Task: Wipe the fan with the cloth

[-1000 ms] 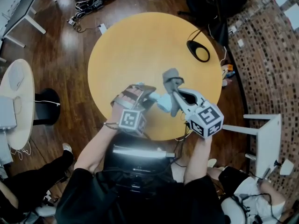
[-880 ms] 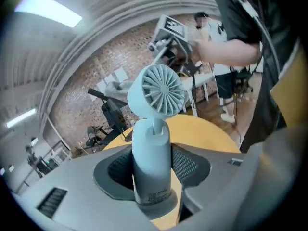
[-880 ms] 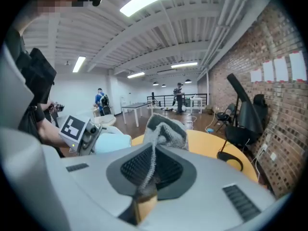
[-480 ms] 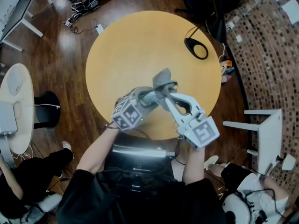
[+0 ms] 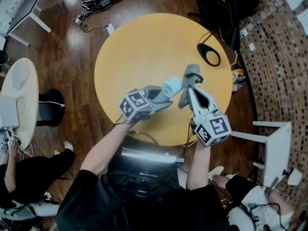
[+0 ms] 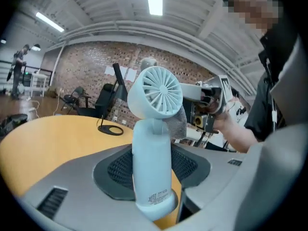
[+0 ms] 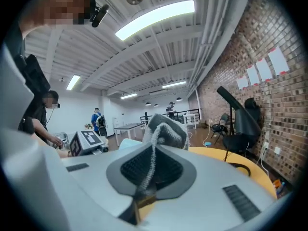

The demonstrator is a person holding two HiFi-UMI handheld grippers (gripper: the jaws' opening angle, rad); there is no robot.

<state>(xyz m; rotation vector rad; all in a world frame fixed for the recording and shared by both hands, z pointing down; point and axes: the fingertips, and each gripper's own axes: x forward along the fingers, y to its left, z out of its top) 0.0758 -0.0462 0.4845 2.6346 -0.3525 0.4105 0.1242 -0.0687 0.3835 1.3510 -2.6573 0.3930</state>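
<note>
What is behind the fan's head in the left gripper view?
The grey cloth, pinched in the right gripper, peeks out beside it; the fan head covers the rest.

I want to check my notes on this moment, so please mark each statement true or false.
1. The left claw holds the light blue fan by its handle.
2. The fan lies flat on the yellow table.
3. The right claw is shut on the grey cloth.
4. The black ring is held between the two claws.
1. True. The left claw grips the handle of the fan.
2. False. The fan is held up off the table.
3. True. The right claw pinches the cloth.
4. False. The black ring rests on the table, apart from both claws.
</note>
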